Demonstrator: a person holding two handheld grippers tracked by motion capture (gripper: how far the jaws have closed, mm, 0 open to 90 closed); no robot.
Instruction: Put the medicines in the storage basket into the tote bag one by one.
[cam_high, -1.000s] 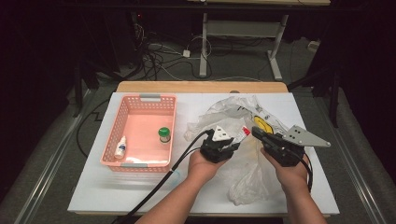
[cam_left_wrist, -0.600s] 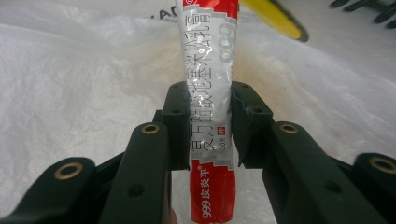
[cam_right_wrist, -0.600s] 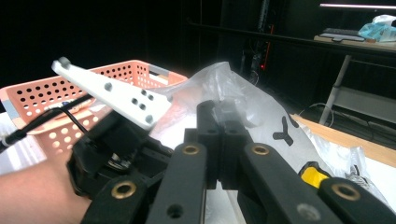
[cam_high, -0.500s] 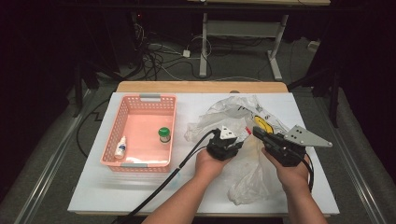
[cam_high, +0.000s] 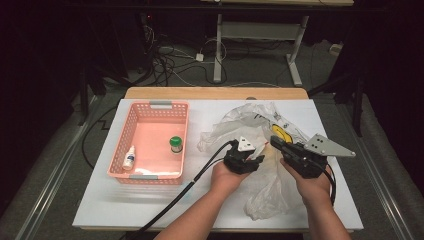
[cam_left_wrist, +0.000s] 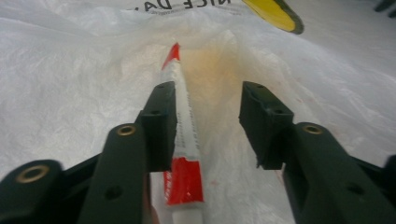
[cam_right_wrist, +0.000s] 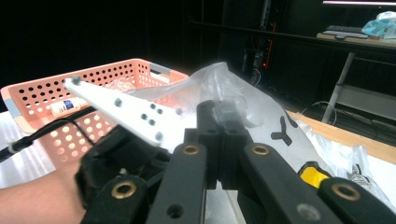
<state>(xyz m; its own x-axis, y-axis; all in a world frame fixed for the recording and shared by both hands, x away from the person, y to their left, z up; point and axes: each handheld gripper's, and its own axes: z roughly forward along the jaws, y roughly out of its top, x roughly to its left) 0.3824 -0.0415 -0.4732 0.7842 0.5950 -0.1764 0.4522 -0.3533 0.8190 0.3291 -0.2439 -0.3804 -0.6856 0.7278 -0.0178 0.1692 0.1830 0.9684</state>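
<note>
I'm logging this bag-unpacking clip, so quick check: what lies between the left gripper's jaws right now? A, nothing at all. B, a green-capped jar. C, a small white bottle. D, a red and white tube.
D: in the left gripper view a red and white tube lies on the white plastic bag between the parted jaws of the left gripper, against one pad and clear of the other.

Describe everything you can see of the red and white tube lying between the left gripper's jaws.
The tube is slim and white with red bands and a red tip. It lies lengthwise on the crinkled clear plastic bag, tip pointing away. It rests against one pad of the left gripper, whose jaws have just been opening; the other pad stands clear.
</note>
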